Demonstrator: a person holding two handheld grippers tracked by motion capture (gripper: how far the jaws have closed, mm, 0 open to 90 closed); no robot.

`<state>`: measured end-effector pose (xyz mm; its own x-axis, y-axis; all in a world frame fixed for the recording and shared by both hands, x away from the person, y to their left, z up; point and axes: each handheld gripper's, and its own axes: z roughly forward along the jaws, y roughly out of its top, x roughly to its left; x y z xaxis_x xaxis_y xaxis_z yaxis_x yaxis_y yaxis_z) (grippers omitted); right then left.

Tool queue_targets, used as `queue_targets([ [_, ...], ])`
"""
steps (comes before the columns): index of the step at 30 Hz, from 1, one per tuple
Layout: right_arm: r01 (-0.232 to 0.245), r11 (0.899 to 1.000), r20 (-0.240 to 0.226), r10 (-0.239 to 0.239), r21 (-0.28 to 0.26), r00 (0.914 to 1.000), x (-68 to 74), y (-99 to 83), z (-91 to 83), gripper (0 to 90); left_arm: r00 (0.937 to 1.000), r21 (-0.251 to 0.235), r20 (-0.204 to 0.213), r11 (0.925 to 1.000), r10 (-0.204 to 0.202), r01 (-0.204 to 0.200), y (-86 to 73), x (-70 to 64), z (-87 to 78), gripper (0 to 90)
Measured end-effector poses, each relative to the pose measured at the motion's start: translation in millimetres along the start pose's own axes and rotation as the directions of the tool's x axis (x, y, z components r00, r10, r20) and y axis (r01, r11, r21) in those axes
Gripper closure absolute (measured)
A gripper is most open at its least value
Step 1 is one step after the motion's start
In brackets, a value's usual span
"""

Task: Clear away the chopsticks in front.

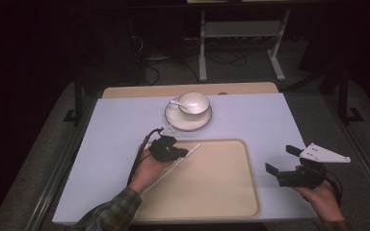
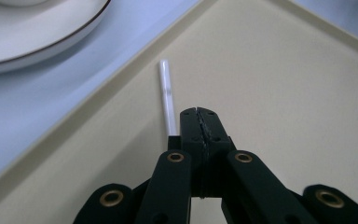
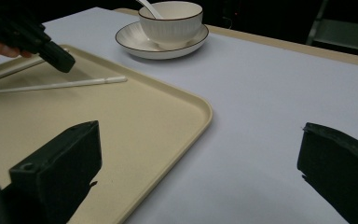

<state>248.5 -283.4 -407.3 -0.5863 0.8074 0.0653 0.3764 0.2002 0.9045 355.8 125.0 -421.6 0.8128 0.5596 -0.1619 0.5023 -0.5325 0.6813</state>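
The table (image 1: 270, 120) has a pale lilac top. A beige tray (image 1: 221, 192) sits at its near edge, and a white saucer (image 1: 173, 118) sits toward the far edge.

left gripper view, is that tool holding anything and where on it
The left tool stands shut, with a thin white stick beside its jaws over the beige tray. Whether the jaws actually clamp the stick cannot be told.

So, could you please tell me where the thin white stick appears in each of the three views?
High view: thin white stick slants across the beige plastic tray's upper-left corner, beside the left tongs.
Left gripper view: upper centre, just left of the shut jaws.
Right gripper view: upper left, lying over the tray.
Shared landmark: the tray's rim.
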Motion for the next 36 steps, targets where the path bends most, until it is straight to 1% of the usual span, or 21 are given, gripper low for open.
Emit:
queue_targets([
  [1,0.000,1.000,0.000,0.000,0.000,1.0000,0.0,0.0,0.0,0.0,1.0000,0.000,0.000,1.0000,0.000,0.000,0.0,0.0,0.0,89.8],
  [2,0.001,1.000,0.000,-0.001,0.001,1.0000,0.0,-0.2,0.1,0.0,1.0000,0.007,0.002,1.0000,0.006,-0.006,3.3,1.1,3.0,89.8],
  [4,-0.001,1.000,0.000,0.001,0.000,1.0000,-0.2,-0.4,-0.1,0.0,1.0000,0.009,0.010,1.0000,0.002,-0.002,8.3,3.6,8.6,89.9],
  [10,-0.003,1.000,0.000,0.003,0.002,1.0000,-0.4,-0.6,-0.2,0.0,0.9997,0.032,0.026,0.9995,0.004,-0.005,19.4,10.1,27.8,89.8],
  [11,-0.003,1.000,0.000,0.003,0.002,1.0000,-0.4,-0.6,-0.2,0.0,0.9996,0.033,0.028,0.9994,0.000,-0.001,21.2,10.4,31.1,89.8],
  [15,0.000,1.000,-0.002,0.000,0.004,1.0000,-0.2,-0.6,0.3,0.0,0.9993,0.045,0.036,0.9990,0.006,-0.008,28.4,9.2,41.8,89.8],
  [16,-0.002,1.000,0.000,0.002,0.003,1.0000,-0.2,-0.7,0.0,0.0,0.9994,0.051,0.035,0.9987,0.007,-0.009,31.6,8.7,47.1,89.9],
  [20,-0.003,1.000,-0.001,0.003,0.001,1.0000,-0.6,-0.8,-0.5,0.0,0.9995,0.061,0.033,0.9981,0.005,-0.007,35.0,10.1,53.2,89.9],
  [23,-0.003,1.000,-0.001,0.003,-0.001,1.0000,-0.8,-0.9,-0.9,0.0,0.9996,0.063,0.030,0.9980,0.001,-0.003,36.3,10.9,56.8,89.9],
  [27,-0.005,1.000,0.001,0.005,-0.002,1.0000,-1.3,-1.1,-1.4,0.0,0.9998,0.079,0.019,0.9969,0.003,-0.005,35.0,13.1,59.7,89.9],
  [29,-0.005,1.000,0.001,0.005,-0.004,1.0000,-1.5,-1.1,-1.6,0.0,1.0000,0.081,0.007,0.9967,-0.004,0.004,34.0,15.8,58.6,89.9],
  [36,-0.004,1.000,-0.001,0.004,0.000,1.0000,-1.3,-1.2,-1.3,0.0,0.9997,0.090,-0.007,0.9957,-0.022,0.022,30.6,22.4,52.3,89.9],
])
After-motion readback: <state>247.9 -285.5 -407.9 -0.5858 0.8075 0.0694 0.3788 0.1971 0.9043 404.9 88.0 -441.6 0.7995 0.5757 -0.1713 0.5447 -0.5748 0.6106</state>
